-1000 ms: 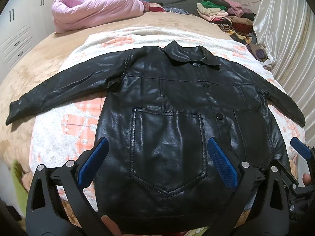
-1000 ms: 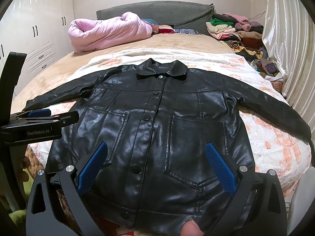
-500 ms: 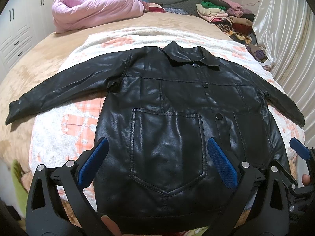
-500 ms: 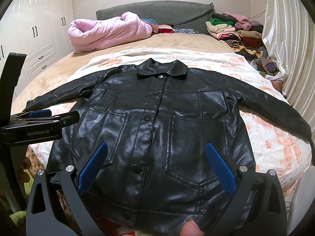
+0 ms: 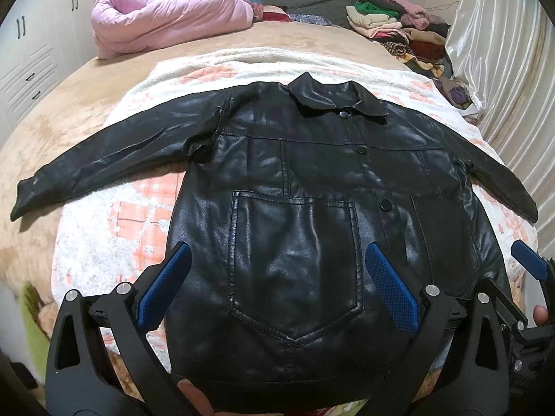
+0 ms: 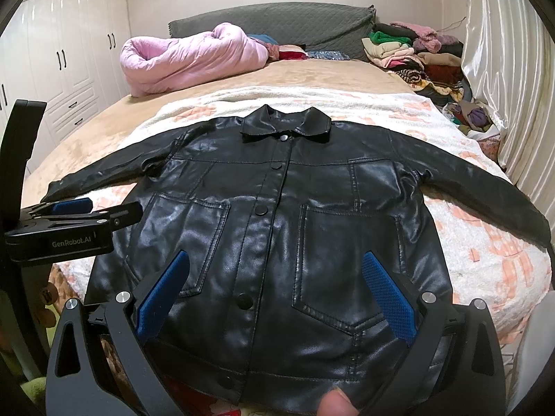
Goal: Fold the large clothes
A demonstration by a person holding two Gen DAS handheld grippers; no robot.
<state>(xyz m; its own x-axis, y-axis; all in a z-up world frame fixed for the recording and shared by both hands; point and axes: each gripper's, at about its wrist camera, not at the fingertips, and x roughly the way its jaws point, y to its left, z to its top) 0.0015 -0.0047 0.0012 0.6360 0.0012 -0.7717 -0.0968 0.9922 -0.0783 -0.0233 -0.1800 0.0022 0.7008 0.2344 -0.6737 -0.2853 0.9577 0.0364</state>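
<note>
A black leather jacket [image 5: 295,187] [image 6: 277,215] lies front up and buttoned on a white and orange blanket, collar far, both sleeves spread out sideways. My left gripper [image 5: 275,258] hovers open above the hem, framing the jacket's left patch pocket. My right gripper [image 6: 275,265] hovers open above the hem over the button line and the right pocket. Nothing is between either pair of blue pads. The right gripper's blue fingertip [image 5: 529,260] shows at the right edge of the left wrist view; the left gripper's body [image 6: 66,225] shows at the left edge of the right wrist view.
The blanket [image 6: 485,242] covers a tan bed [image 5: 62,131]. A rolled pink duvet [image 5: 166,17] and a grey headboard [image 6: 277,20] sit at the far end. Piled clothes [image 6: 416,52] lie far right beside a curtain [image 6: 513,69]. White wardrobes [image 6: 69,52] stand left.
</note>
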